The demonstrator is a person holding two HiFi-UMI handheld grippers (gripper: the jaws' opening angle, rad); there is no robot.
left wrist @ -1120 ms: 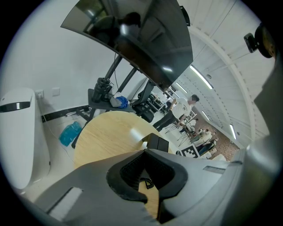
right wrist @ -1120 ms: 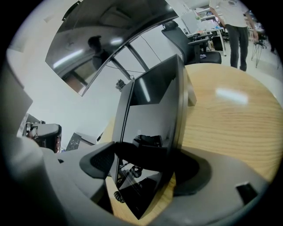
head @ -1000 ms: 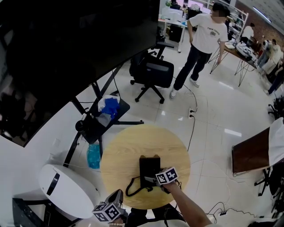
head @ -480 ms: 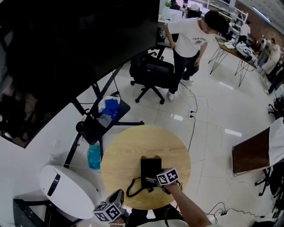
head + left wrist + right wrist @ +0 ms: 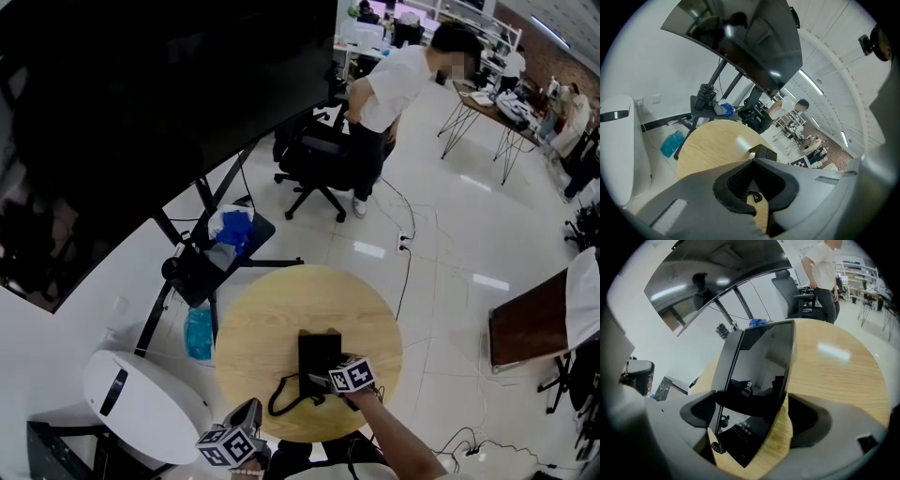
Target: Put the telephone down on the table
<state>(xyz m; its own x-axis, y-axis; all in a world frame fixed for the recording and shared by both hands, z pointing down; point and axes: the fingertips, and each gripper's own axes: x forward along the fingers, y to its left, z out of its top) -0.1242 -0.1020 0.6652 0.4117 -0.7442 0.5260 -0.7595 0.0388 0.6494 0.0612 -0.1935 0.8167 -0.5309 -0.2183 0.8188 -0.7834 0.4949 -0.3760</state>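
The black telephone (image 5: pixel 319 354) lies flat on the round wooden table (image 5: pixel 272 319), its coiled cord (image 5: pixel 281 398) looping off to the near left. My right gripper (image 5: pixel 322 382) stands at the phone's near end. In the right gripper view the telephone (image 5: pixel 757 380) lies between the jaws of the right gripper (image 5: pixel 757 416). They are opening, and bare wood shows beside the right pad (image 5: pixel 811 420). My left gripper (image 5: pixel 249 412) hovers at the table's near edge, left of the cord. The left gripper (image 5: pixel 753 163) is shut and holds nothing, with the telephone (image 5: pixel 764 152) beyond it.
A large dark screen (image 5: pixel 141 94) on a stand rises to the left. A white device (image 5: pixel 141 398) and a blue bag (image 5: pixel 198 330) sit left of the table. At the back, a person (image 5: pixel 394 84) bends over an office chair (image 5: pixel 323 155). A brown tabletop (image 5: pixel 530 323) stands at right.
The person at the back has walked left to the office chair and bent over it. Both grippers and the telephone stay about where they were.
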